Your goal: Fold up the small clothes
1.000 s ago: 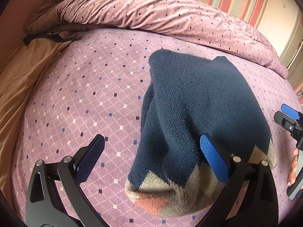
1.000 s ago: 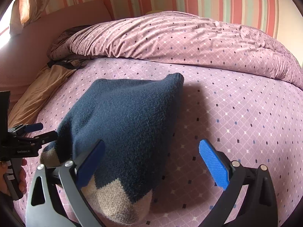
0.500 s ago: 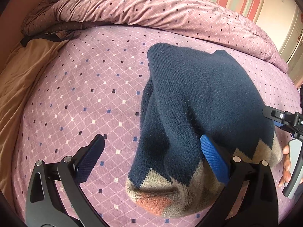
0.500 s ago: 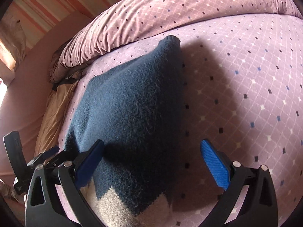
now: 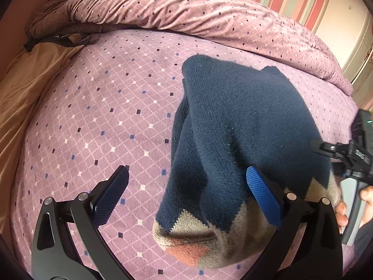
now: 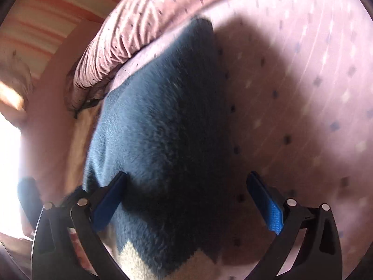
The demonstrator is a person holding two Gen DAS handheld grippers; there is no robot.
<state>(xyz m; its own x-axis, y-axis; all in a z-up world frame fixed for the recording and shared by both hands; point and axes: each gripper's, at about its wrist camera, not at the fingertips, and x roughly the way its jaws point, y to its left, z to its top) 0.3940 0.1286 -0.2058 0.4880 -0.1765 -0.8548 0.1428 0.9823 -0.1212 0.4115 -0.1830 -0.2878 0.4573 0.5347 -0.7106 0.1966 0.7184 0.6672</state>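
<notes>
Folded navy knitted sweater (image 5: 237, 126) with beige zigzag hem on pink diamond-patterned bedsheet (image 5: 98, 107); left gripper (image 5: 186, 193) and right gripper (image 6: 186, 198) both spread wide, gripping nothing.

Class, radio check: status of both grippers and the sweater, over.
Left gripper open, right gripper open, neither clamped. Navy sweater lies bunched on the bedspread, patterned hem nearest. Rolled duvet behind, not obstructing.

**Materials & finish**

Sweater (image 5: 237, 126): navy knit wool-like cloth w/ tan and rust trim, fuzzy, matt. Bedspread (image 5: 105, 107): soft matt cloth, printed diamond grid. Left gripper (image 5: 186, 191) & right gripper (image 6: 186, 193): matt black plastic frames, blue textured rubbery pads (image 5: 263, 196), shiny metal rivets.
</notes>
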